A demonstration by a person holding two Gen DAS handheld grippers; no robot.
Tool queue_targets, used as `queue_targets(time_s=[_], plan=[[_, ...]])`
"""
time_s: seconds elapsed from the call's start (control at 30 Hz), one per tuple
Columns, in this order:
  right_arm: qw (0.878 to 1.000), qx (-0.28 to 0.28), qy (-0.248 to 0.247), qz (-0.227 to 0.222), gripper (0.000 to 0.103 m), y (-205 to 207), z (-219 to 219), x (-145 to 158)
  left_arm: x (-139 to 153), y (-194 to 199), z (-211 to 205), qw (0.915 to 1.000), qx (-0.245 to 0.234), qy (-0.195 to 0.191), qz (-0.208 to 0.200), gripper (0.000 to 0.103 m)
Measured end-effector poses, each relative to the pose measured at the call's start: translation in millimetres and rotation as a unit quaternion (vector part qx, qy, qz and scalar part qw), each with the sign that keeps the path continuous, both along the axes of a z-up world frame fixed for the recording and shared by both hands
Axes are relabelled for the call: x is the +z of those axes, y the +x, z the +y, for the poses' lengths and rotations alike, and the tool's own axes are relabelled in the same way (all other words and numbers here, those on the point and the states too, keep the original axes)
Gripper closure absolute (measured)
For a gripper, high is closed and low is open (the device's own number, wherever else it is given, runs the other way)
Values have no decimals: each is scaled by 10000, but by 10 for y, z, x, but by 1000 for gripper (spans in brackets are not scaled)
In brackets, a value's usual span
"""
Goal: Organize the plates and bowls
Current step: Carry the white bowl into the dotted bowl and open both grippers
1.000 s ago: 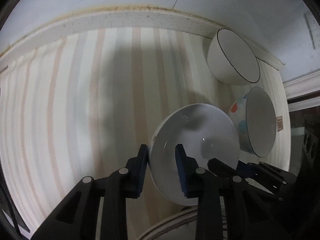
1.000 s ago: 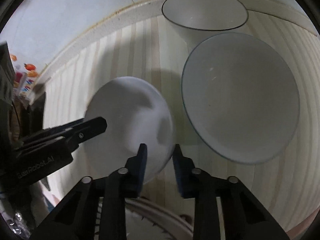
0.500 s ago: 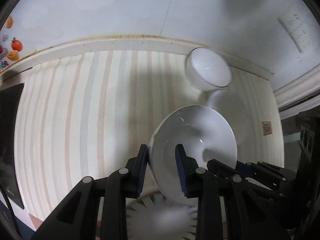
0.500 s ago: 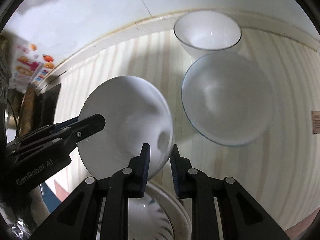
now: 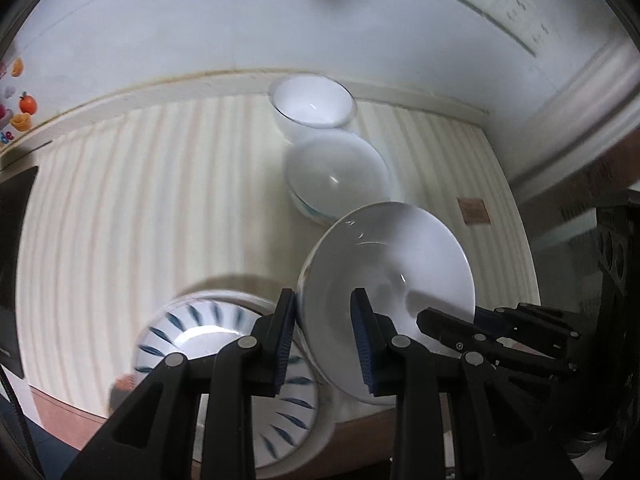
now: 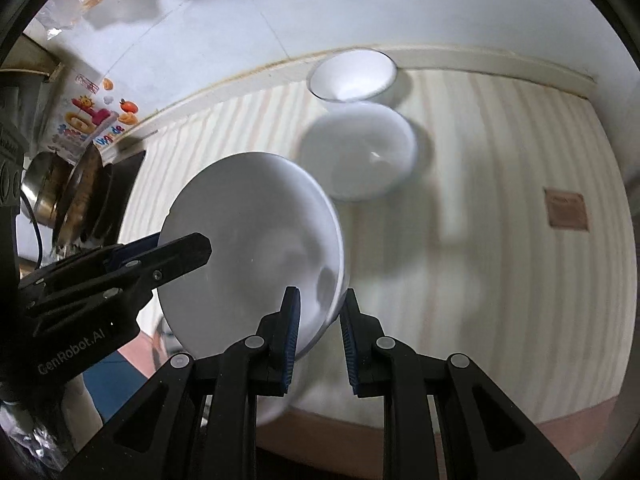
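Note:
A white bowl (image 5: 396,264) is held tilted in the air between both grippers, above the striped table. My left gripper (image 5: 325,334) is shut on its near rim. My right gripper (image 6: 318,330) is shut on the opposite rim, and the bowl's white underside (image 6: 248,248) faces that camera. A blue-leaf patterned bowl (image 5: 192,336) sits on the table below, at the front edge. Two more white bowls stand far back: a deep one (image 5: 312,106) by the wall and a wider one (image 5: 336,174) in front of it.
The striped tablecloth (image 5: 140,200) runs back to a white wall. A metal pot (image 6: 44,192) and a dark appliance (image 6: 116,184) stand at the left. A small brown tag (image 6: 566,208) lies on the cloth at the right. The table's front edge is close below.
Both grippers have risen and pulled back toward the front edge with the white bowl. The two far bowls look smaller, and the patterned bowl has come into view below.

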State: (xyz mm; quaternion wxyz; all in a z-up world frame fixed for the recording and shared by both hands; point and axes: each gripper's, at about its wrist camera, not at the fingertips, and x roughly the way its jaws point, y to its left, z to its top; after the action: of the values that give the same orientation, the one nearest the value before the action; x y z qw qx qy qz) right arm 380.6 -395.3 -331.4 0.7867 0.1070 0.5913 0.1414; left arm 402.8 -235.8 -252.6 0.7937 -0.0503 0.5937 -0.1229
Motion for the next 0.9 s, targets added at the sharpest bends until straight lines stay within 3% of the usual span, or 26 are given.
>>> queue_targets(time_s=[0.47,0.63,0.9], plan=[[9971,-485,-48,577,81,-420,-812,-791,-814,-217,-804,9954,-572,254,725,78],[9957,-564,-61,730,81,-496,-941,-988,-948,-232,-930,9937,-692,390,786,78],[9953,-636,-12,726,81,-545,-974,-1015,-932,-236,-923,9932,-746,452,767,78]])
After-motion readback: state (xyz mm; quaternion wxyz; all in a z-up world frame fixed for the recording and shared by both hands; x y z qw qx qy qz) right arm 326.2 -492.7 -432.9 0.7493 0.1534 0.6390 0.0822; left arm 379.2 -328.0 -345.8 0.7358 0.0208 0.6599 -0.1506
